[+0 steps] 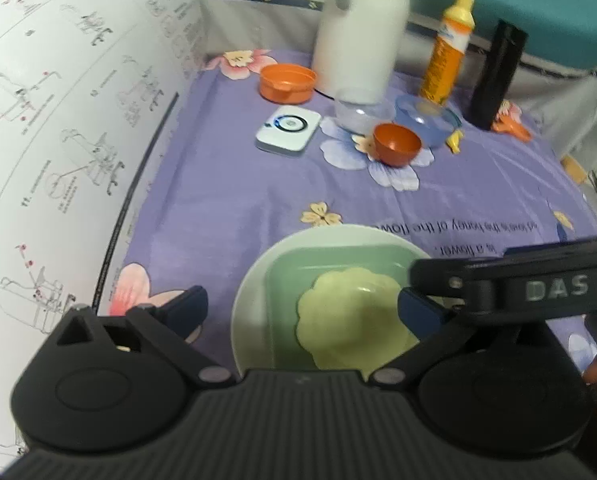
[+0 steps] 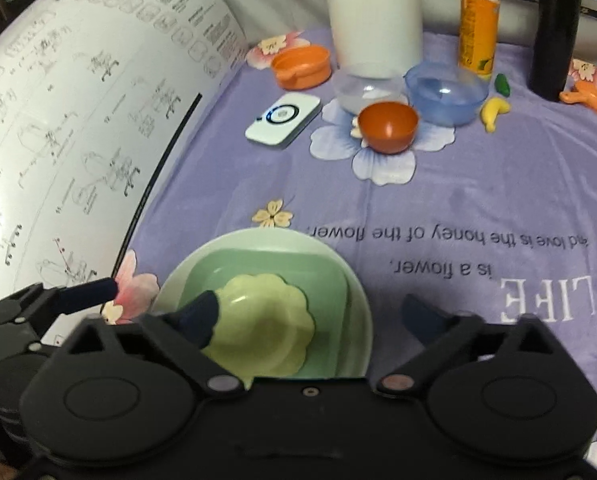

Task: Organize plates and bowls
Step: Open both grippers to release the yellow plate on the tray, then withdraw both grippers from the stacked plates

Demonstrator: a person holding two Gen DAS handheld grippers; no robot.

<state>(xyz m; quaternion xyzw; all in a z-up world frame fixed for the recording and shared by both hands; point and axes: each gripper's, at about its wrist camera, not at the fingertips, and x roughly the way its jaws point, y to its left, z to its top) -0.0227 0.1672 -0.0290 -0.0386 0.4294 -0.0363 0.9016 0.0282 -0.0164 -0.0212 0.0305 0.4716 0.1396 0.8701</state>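
At the bottom middle of both views I see a stack: a round pale green plate (image 1: 246,300) with a square green dish (image 1: 290,280) on it, and a yellow flower-shaped bowl (image 1: 350,312) sitting on top.

My left gripper (image 1: 302,308) is spread wide, holding nothing, with the stack between its fingers. My right gripper (image 2: 310,312) is spread wide too and holds nothing. Its left finger (image 2: 198,316) lies in front of the yellow bowl's edge; I cannot tell if it touches.

Higher up in the frame, on the purple flower cloth (image 2: 458,200), sits a small orange bowl (image 2: 387,126). Just behind it are a clear bowl (image 2: 366,88) and a blue bowl (image 2: 444,92). An orange dish (image 2: 301,66) sits toward the upper left, with a white gadget (image 2: 283,120) below it.

A tall white jug (image 2: 376,16), an orange bottle (image 2: 478,12) and a black bottle (image 2: 554,28) stand along the top. A toy banana (image 2: 493,112) lies right of the blue bowl.
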